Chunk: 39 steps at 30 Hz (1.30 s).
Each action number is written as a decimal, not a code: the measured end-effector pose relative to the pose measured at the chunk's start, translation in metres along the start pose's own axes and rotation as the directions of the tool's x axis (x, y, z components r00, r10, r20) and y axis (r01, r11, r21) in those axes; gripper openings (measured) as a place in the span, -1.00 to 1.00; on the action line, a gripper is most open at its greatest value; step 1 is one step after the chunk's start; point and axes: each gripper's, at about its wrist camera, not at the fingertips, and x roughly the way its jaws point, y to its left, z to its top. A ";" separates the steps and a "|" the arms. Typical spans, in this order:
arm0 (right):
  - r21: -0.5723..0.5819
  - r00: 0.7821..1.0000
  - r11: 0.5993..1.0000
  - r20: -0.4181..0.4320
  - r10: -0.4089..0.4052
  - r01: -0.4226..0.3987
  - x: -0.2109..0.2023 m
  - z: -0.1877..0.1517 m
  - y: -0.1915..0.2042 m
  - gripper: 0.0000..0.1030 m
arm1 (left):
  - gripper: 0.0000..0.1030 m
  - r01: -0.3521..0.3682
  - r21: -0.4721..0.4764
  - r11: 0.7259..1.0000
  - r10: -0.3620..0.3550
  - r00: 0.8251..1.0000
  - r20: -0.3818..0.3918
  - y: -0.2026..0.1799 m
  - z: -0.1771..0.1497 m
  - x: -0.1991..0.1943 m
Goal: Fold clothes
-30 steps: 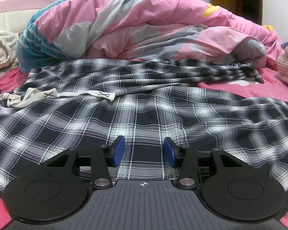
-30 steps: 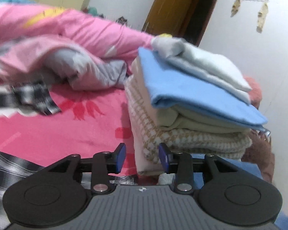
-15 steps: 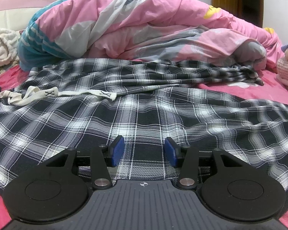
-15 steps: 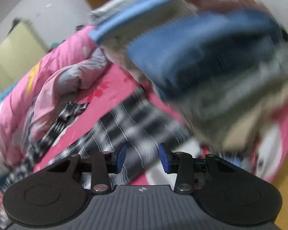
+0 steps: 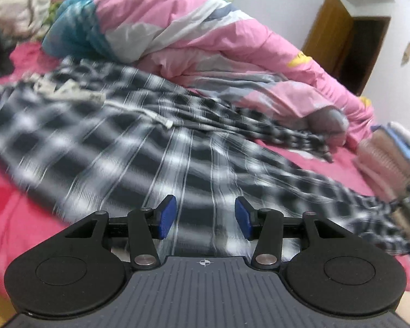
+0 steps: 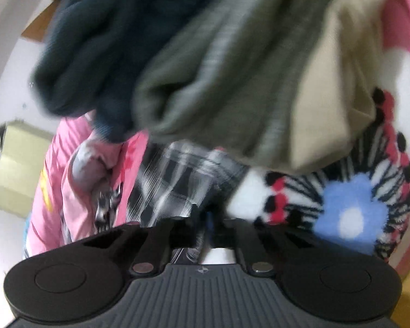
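Observation:
Black-and-white plaid trousers (image 5: pixel 139 147) with a white drawstring (image 5: pixel 68 93) lie spread across the red bed sheet (image 5: pixel 8 213). My left gripper (image 5: pixel 203 217) is open and empty just above the plaid cloth near its front edge. In the right wrist view, tilted and blurred, my right gripper (image 6: pixel 205 227) is shut on the hem of the plaid trousers (image 6: pixel 175 180), and the cloth runs out from between the fingers.
A pink, grey and teal duvet (image 5: pixel 199 41) is heaped behind the trousers. A stack of folded clothes (image 5: pixel 391 153) stands at the right; in the right wrist view dark blue, olive and beige folded garments (image 6: pixel 205 63) loom close above a flowered fleece blanket (image 6: pixel 350 213).
My right gripper swung from the folded stack down to the trousers' hem and closed on it. My left gripper tilted and drew back, staying open; the view is motion-blurred.

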 end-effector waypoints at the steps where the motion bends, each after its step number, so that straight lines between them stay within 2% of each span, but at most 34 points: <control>1: 0.008 1.000 1.000 0.009 0.014 -0.014 -0.003 -0.001 -0.002 -0.96 | -0.09 0.002 -0.018 1.000 -0.002 1.000 -0.007 0.001 -0.002 -0.005; 5: 0.024 0.996 0.997 0.041 0.075 -0.076 -0.020 -0.003 -0.003 -0.96 | -0.09 -0.004 -0.110 0.994 -0.002 0.998 -0.060 0.011 -0.009 -0.013; 10: 0.025 0.987 0.988 0.061 0.152 -0.153 -0.041 -0.005 0.003 -0.96 | -0.08 0.022 -0.225 0.974 -0.044 0.995 -0.092 0.022 -0.016 -0.016; 14: 0.043 0.982 0.982 0.053 0.183 -0.186 -0.040 0.000 0.004 -0.96 | -0.07 0.038 -0.326 0.945 -0.068 0.994 -0.082 0.028 -0.016 -0.013; 20: 0.100 0.982 0.976 0.009 0.191 -0.191 -0.023 0.002 -0.008 -0.96 | -0.12 0.013 -0.410 0.912 -0.042 0.997 -0.061 0.029 -0.019 -0.010; 22: 0.113 0.981 0.975 -0.001 0.193 -0.192 -0.017 0.003 -0.011 -0.96 | -0.26 -0.018 -0.406 0.914 -0.007 0.998 -0.058 0.024 -0.018 -0.009; 23: 0.120 0.981 0.974 -0.007 0.194 -0.192 -0.015 0.004 -0.013 -0.96 | -0.42 -0.038 -0.398 0.917 0.015 0.998 -0.060 0.021 -0.018 -0.009; 24: 0.119 0.981 0.974 -0.012 0.195 -0.192 -0.012 0.004 -0.012 -0.96 | -0.68 -0.059 -0.387 0.920 0.037 0.997 -0.063 0.018 -0.017 -0.008; 27: 0.109 0.979 0.974 -0.019 0.201 -0.197 -0.008 0.006 -0.006 -0.96 | -0.99 -0.115 -0.348 0.930 0.097 0.993 -0.068 0.007 -0.016 -0.006; 29: 0.107 0.975 0.970 -0.014 0.220 -0.217 -0.013 0.010 0.001 -0.96 | -1.00 -0.135 -0.321 0.938 0.124 0.991 -0.055 0.000 -0.012 -0.010; 33: 0.096 0.962 0.958 0.018 0.271 -0.271 -0.037 0.019 0.011 -0.96 | -1.00 -0.126 -0.302 0.945 0.122 0.992 -0.034 -0.003 -0.003 -0.021; 37: 0.115 0.966 0.960 -0.011 0.259 -0.256 -0.040 0.024 0.008 -0.96 | -1.00 -0.113 -0.288 0.951 0.113 0.993 -0.014 -0.005 0.006 -0.031; 39: 0.105 0.968 0.964 -0.018 0.249 -0.246 -0.043 0.023 0.009 -0.96 | -1.00 -0.117 -0.280 0.953 0.112 0.993 -0.034 -0.006 0.004 -0.032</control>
